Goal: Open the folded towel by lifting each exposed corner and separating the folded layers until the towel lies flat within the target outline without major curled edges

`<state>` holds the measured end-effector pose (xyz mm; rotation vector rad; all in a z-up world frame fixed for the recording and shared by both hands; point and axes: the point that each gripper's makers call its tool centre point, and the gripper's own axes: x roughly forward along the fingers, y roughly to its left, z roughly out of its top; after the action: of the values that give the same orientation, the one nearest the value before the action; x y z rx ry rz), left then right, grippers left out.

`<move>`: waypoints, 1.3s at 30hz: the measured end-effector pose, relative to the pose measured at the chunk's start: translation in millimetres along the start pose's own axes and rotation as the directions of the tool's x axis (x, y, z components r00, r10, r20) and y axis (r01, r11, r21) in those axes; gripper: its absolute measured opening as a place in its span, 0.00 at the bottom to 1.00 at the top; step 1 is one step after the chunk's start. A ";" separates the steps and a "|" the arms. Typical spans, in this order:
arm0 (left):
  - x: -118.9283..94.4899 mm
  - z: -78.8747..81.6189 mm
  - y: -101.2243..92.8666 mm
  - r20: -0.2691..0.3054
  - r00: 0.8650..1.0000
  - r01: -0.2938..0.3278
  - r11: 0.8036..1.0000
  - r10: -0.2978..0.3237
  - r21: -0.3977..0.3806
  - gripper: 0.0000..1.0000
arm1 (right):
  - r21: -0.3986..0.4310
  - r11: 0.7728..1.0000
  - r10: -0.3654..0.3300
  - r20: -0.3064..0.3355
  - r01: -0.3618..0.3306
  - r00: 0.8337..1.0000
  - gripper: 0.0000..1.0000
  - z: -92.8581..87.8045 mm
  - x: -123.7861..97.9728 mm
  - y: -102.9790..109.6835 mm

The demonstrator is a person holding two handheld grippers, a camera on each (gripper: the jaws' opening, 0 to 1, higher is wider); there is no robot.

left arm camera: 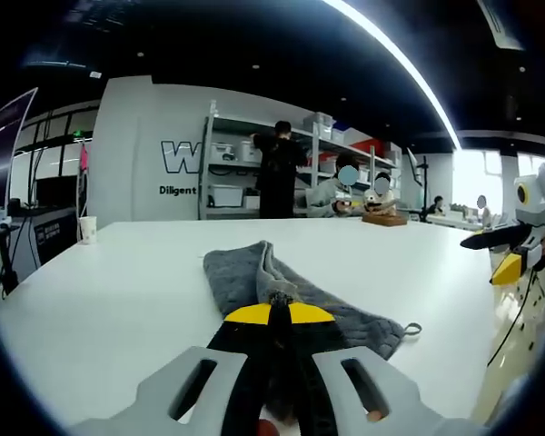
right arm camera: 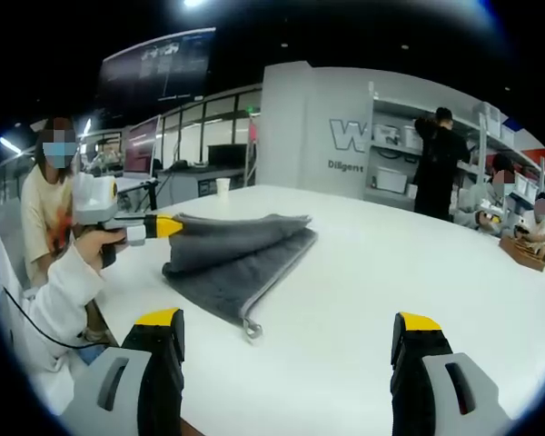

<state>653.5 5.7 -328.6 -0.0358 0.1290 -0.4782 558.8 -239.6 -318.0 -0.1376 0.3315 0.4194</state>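
A grey folded towel (left arm camera: 254, 272) lies on the white table (left arm camera: 118, 300). My left gripper (left arm camera: 277, 313) has its yellow-tipped jaws closed together on the towel's near edge. In the right gripper view the same towel (right arm camera: 241, 263) sits left of centre, and the left gripper (right arm camera: 168, 225), held by a hand in a white sleeve, pinches the upper layer at the towel's left corner, raising it slightly. My right gripper (right arm camera: 289, 327) hovers over bare table short of the towel, jaws wide apart and nothing between them. It also appears at the right edge as the right gripper (left arm camera: 497, 254).
A paper cup (left arm camera: 88, 229) stands near the table's far left edge. A wooden box (left arm camera: 384, 218) sits at the far side. Shelves with bins (left arm camera: 232, 168) and several people are behind the table. A person in a yellow shirt (right arm camera: 47, 213) stands at the left.
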 end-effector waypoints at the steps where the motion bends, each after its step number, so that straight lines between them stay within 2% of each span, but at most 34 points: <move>1: -0.5 0.0 1.2 0.000 1.000 -0.003 1.000 0.003 0.000 0.03 | 0.000 1.000 0.001 0.001 -0.001 1.000 0.95 0.1 -0.1 0.2; 22: -8.7 -5.1 32.4 -0.003 0.998 -0.067 0.996 0.067 -0.050 0.03 | -0.008 1.000 0.002 -0.018 -0.002 1.000 0.94 -3.7 4.7 2.0; 39: -11.2 -5.1 42.2 -0.007 0.995 -0.098 0.994 0.098 -0.057 0.03 | -0.010 1.000 0.006 -0.035 -0.007 0.999 0.94 -6.0 7.6 1.9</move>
<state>662.2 48.2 -335.1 -0.0842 0.1477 -0.3766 562.8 -236.2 -326.3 -0.1541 0.3638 0.4255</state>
